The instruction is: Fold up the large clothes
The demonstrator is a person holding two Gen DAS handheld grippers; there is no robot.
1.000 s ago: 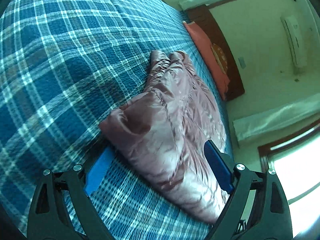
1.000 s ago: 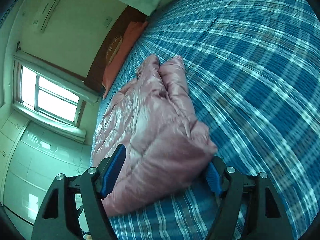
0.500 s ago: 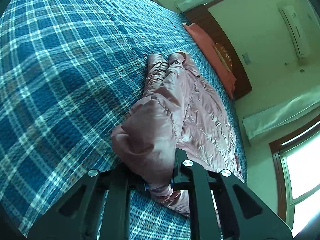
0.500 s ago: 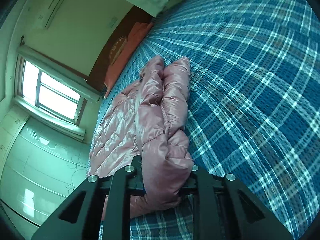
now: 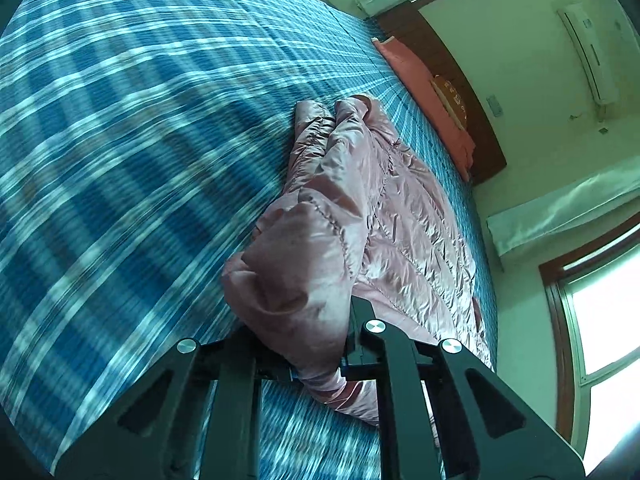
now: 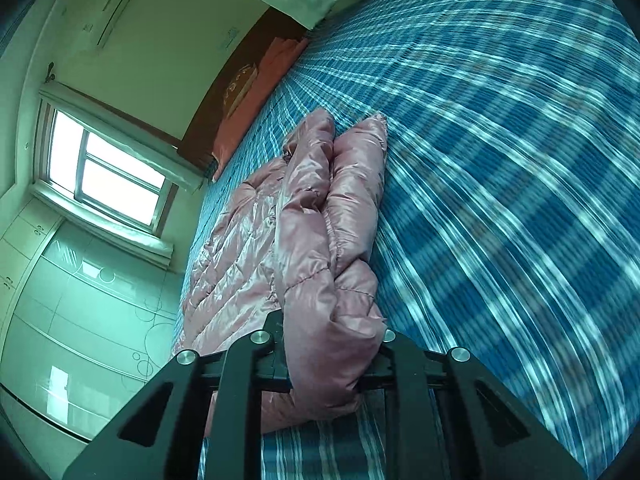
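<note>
Both grippers clamped on the pink jacket, near edge lifted off the bed.

Fingers of my left gripper and right gripper were each closed on a bunched corner of the pink puffer jacket, which lay along the blue plaid bedspread. I judged it light, soft and slippery-shelled, so a deep bite on the padded hem suited better than pinching thin fabric.

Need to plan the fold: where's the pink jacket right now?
The pink jacket lies on the plaid bedspread, its near end pinched by both the left gripper and the right gripper.
</note>
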